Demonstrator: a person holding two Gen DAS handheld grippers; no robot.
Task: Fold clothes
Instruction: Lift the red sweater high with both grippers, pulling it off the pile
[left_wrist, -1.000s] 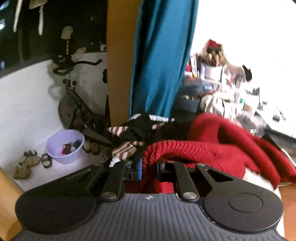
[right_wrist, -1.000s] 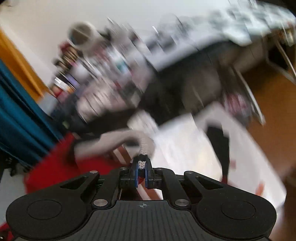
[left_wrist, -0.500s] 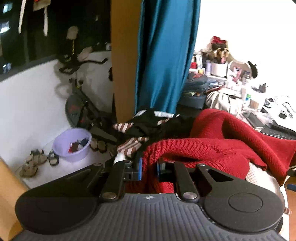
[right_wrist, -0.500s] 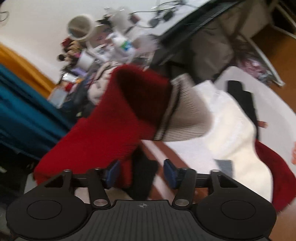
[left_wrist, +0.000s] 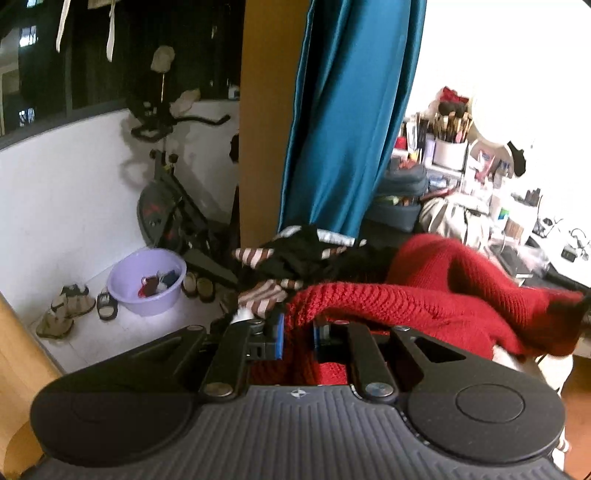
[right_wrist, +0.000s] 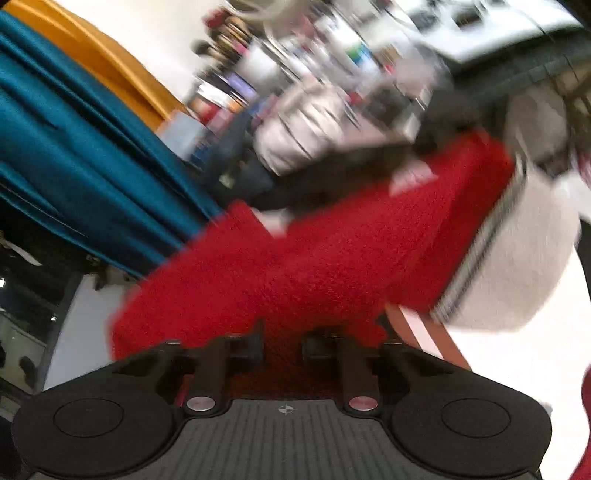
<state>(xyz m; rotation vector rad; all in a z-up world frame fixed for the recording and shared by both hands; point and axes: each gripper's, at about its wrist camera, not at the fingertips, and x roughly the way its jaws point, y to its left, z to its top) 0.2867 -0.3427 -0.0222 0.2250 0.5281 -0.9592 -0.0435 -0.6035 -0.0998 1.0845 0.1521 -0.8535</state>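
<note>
Left gripper (left_wrist: 297, 336) clamped on red sweater (left_wrist: 424, 299) edge. Right gripper (right_wrist: 282, 345): jaws apart, knit between, grip unconfirmed; view blurred. Sweater bunched, 12 to 3 o'clock. Judged mid-fold; next needs flattening.

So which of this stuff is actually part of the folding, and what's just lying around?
Part of the job:
- red knit sweater
- left tool, gripping it
- right tool, at its knit
- striped and black clothes

Lying about:
- purple basin
- sandals
- exercise bike
- teal curtain
</note>
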